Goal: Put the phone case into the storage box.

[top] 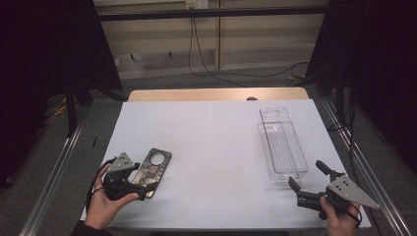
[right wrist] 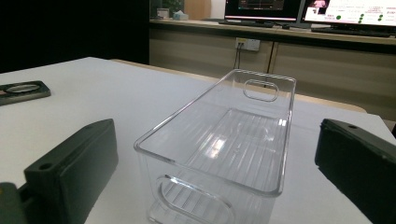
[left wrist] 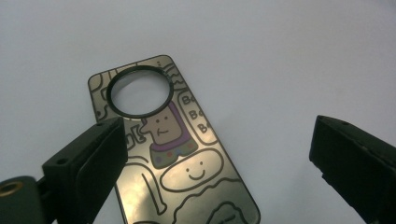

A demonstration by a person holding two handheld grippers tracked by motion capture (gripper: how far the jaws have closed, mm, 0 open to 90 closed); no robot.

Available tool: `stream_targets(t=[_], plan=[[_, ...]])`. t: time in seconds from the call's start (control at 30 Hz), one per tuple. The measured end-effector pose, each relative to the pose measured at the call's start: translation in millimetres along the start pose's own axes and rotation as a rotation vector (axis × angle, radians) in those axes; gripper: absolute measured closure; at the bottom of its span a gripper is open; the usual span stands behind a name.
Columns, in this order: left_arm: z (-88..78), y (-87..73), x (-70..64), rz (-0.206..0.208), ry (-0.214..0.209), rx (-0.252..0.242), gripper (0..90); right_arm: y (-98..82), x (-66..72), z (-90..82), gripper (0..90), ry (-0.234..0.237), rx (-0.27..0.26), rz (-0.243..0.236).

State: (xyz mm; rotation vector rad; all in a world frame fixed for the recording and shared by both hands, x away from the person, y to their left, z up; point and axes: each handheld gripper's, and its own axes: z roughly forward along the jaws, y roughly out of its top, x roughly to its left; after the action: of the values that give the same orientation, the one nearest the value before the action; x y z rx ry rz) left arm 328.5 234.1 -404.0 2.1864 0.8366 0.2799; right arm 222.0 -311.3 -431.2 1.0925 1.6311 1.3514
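Now left gripper (left wrist: 215, 158) (agape) over phone case (left wrist: 173, 149)

A white sheet (top: 211, 142) covers most of the wooden table (top: 216, 94). Beyond the table, a black cable (top: 206, 69) trails across the grey floor (top: 162, 81). In the right gripper view, 2 lit monitors (right wrist: 345, 9) stand on a far counter above a wall socket (right wrist: 247, 44).
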Motion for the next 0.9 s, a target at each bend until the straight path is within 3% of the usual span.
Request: stream_targets(t=[0.2,0.3,0.53,0.67,0.77,0.9], plan=[[13.4,12.3,9.7,-0.065,0.030,0.016,4.5,0.2,0.1,0.8,0.0,0.002,-0.003,0.002],[21.1,12.6,15.0,-0.089,0.078,0.044,4.5,0.1,0.0,0.8,0.0,0.004,-0.004,0.002],[27.3,13.5,25.2,-0.133,0.091,0.101,4.6,0.1,0.4,1.1,0.0,0.005,-0.001,0.002],[34.9,15.5,27.9,-0.127,0.091,0.168,4.6,0.2,0.1,1.7,0.0,0.006,-0.001,0.003],[40.5,15.6,29.7,-0.147,0.085,0.217,4.6,0.1,0.0,2.0,0.0,0.008,-0.001,0.001],[45.1,17.5,30.9,-0.130,0.099,0.266,4.6,0.0,0.0,1.9,0.0,0.008,-0.001,0.002]])
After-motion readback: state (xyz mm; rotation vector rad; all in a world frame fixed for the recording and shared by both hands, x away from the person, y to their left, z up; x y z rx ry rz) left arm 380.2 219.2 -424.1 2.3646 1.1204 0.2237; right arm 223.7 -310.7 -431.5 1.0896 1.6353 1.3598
